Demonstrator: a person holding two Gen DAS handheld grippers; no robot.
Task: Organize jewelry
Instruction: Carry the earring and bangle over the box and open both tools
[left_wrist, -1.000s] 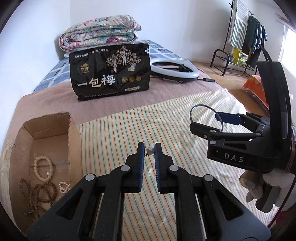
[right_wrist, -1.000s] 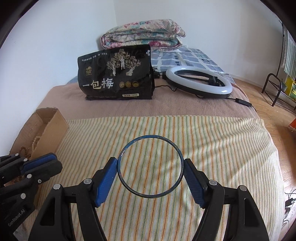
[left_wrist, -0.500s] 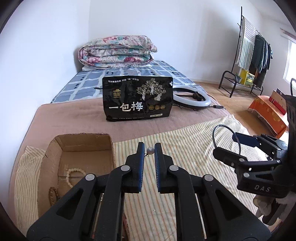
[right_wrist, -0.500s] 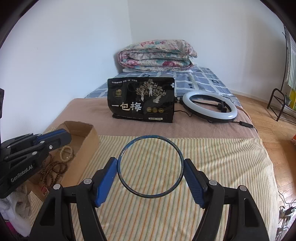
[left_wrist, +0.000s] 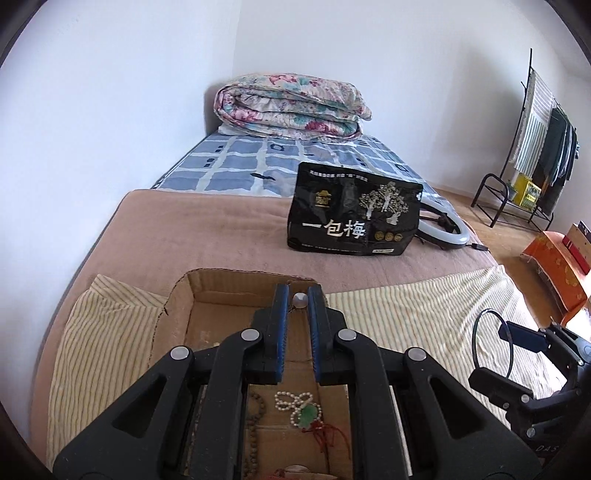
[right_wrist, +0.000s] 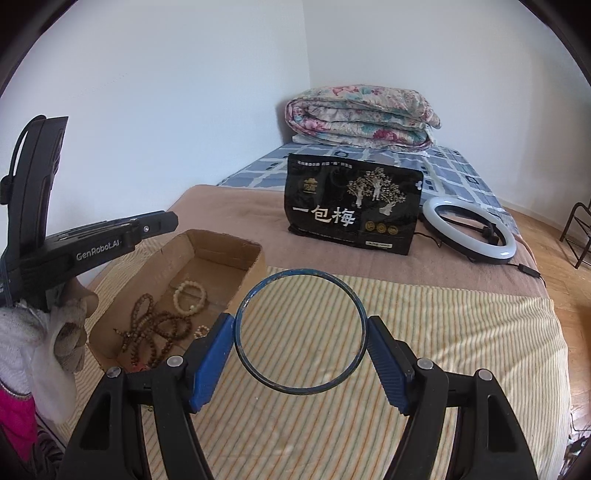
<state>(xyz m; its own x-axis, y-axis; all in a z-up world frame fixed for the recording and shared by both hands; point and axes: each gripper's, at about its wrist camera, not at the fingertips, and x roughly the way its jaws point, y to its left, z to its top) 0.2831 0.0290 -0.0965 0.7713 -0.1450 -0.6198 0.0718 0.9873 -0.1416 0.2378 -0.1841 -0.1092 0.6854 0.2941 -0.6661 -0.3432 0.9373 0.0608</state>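
My left gripper (left_wrist: 299, 300) is shut on a small pearl bead (left_wrist: 299, 299) and holds it above the open cardboard box (left_wrist: 207, 291). The box holds a white bead bracelet with a green pendant (left_wrist: 301, 408) and brown bead strands (left_wrist: 255, 413). My right gripper (right_wrist: 301, 334) is shut on a thin dark-blue bangle (right_wrist: 301, 271), held upright above the striped cloth (right_wrist: 443, 350), right of the box (right_wrist: 255, 266). The right wrist view shows the left gripper (right_wrist: 162, 225) over the box, with a cream bracelet (right_wrist: 190, 297) and brown beads (right_wrist: 155, 328) inside.
A black snack bag (left_wrist: 354, 218) stands on the brown blanket behind the box, with a ring light (right_wrist: 469, 230) to its right. A folded floral quilt (left_wrist: 291, 107) lies at the wall. A clothes rack (left_wrist: 535, 147) and an orange box (left_wrist: 557, 266) stand at the right.
My left gripper has swung left with the pearl bead, from over the striped cloth to above the box. My right gripper, still holding the bangle, has turned left too.
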